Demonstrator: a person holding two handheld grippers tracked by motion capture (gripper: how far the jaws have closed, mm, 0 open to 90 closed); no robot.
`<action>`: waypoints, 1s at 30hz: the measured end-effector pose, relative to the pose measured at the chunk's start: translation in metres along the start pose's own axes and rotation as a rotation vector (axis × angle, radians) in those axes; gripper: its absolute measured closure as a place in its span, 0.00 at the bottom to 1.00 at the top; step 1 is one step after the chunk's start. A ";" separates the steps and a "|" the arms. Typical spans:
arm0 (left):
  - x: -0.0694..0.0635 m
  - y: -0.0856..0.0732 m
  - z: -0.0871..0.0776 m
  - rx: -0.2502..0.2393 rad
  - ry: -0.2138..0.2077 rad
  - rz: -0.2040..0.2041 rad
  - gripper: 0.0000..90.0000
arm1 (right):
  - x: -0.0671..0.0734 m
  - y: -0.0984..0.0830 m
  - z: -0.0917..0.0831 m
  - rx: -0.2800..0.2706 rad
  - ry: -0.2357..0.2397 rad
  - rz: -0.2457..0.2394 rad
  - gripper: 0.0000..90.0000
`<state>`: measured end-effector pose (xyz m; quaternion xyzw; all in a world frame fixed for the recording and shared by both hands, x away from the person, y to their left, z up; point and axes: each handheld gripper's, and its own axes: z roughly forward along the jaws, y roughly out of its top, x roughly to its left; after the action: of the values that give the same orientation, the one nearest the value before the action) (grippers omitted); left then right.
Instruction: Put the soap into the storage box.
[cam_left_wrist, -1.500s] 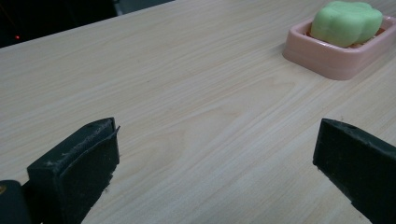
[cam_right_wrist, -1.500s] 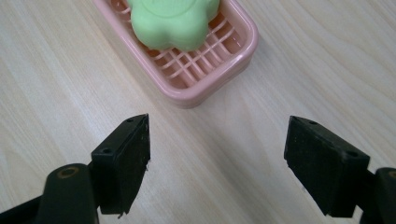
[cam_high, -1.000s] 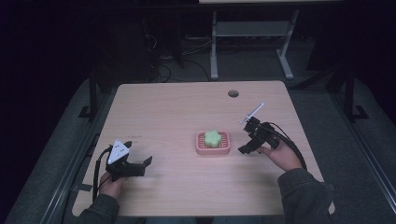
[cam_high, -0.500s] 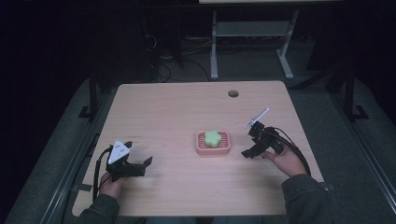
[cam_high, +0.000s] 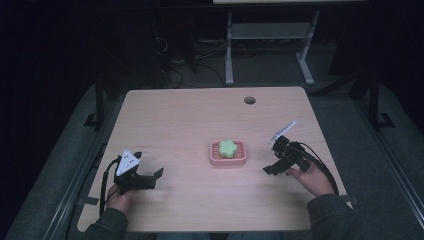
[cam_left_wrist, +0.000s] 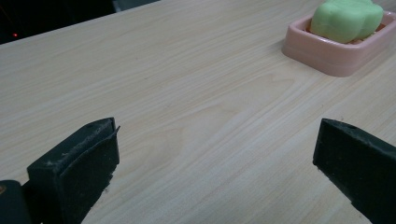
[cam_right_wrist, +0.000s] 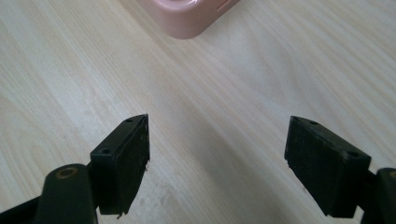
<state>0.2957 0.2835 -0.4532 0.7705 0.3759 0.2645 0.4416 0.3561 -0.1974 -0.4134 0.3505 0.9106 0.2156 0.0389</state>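
Note:
A green flower-shaped soap (cam_high: 228, 147) lies in a pink tray (cam_high: 228, 158) near the middle of the wooden table (cam_high: 200, 120). My left gripper (cam_high: 152, 179) rests low at the front left, open and empty, well apart from the tray. From the left gripper view the soap (cam_left_wrist: 346, 18) and tray (cam_left_wrist: 327, 53) show at the top right, beyond the wide-set jaws. My right gripper (cam_high: 270, 169) sits open just right of the tray, tilted down at the tabletop. The right gripper view catches a corner of the tray (cam_right_wrist: 187, 18) at the top, with bare wood between the jaws.
A round cable hole (cam_high: 249, 100) sits near the table's far edge. Behind the table stand the legs of a white desk frame (cam_high: 270, 45) on dark floor. Grey carpet flanks both sides of the table.
My right gripper has drawn back from the tray, moving right and toward the front edge. The left gripper has stayed put.

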 end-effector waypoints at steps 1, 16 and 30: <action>0.000 0.000 0.000 0.001 0.000 -0.001 0.00 | 0.000 -0.002 0.000 -0.001 -0.003 -0.001 0.24; 0.000 0.000 0.000 0.002 0.002 0.003 0.00 | 0.001 -0.027 -0.002 -0.013 -0.011 0.024 0.24; 0.000 -0.001 0.002 -0.002 0.004 0.003 0.00 | 0.002 -0.052 -0.003 -0.024 -0.006 0.056 0.25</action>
<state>0.2963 0.2826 -0.4547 0.7701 0.3755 0.2670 0.4412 0.3214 -0.2318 -0.4327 0.3762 0.8975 0.2266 0.0399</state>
